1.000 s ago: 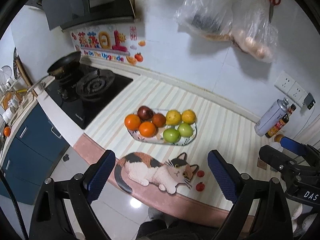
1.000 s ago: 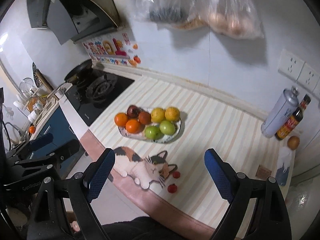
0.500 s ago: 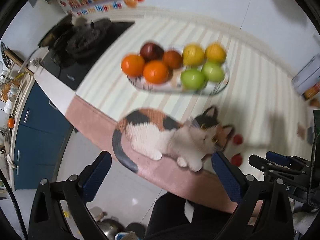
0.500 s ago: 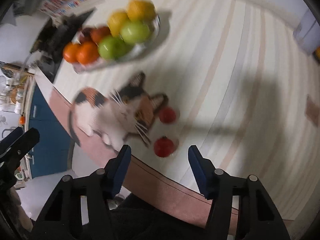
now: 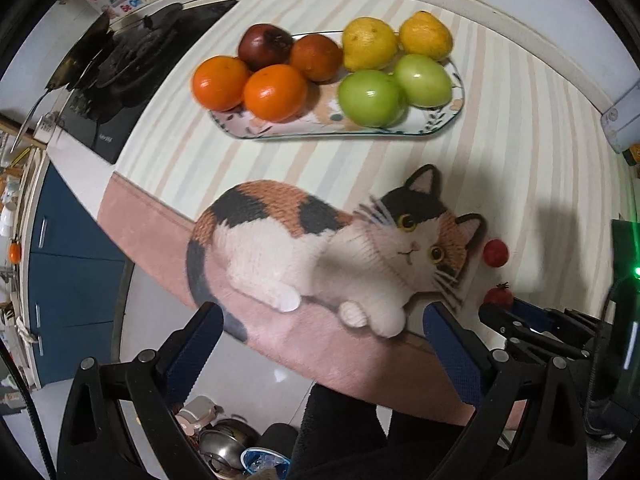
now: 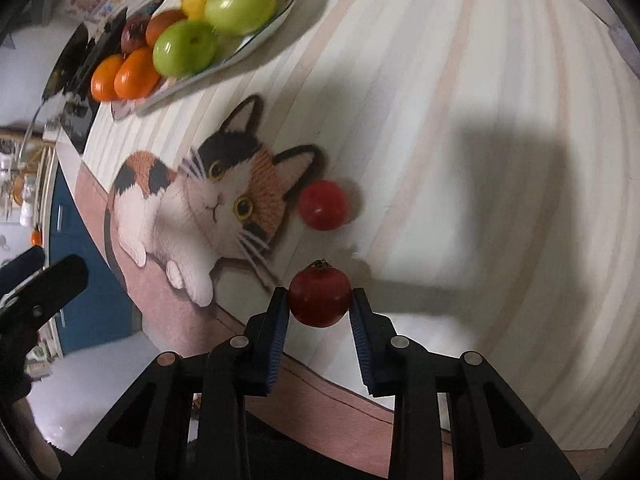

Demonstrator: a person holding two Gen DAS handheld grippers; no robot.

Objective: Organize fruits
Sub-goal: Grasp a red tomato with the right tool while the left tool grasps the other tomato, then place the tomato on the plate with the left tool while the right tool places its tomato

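Fruits: the nearer small red tomato (image 6: 319,299), at six o'clock of its twin (image 6: 323,205) on the table (image 6: 480,128), now sits between the right tongs (image 6: 320,314), which dropped and are closing; left tongs (image 5: 320,354) stay spread. Lift next.

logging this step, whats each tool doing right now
left tool: open, nothing between its pads.
right tool: closing on the near small red fruit, pads at its sides; the other red fruit lies loose.
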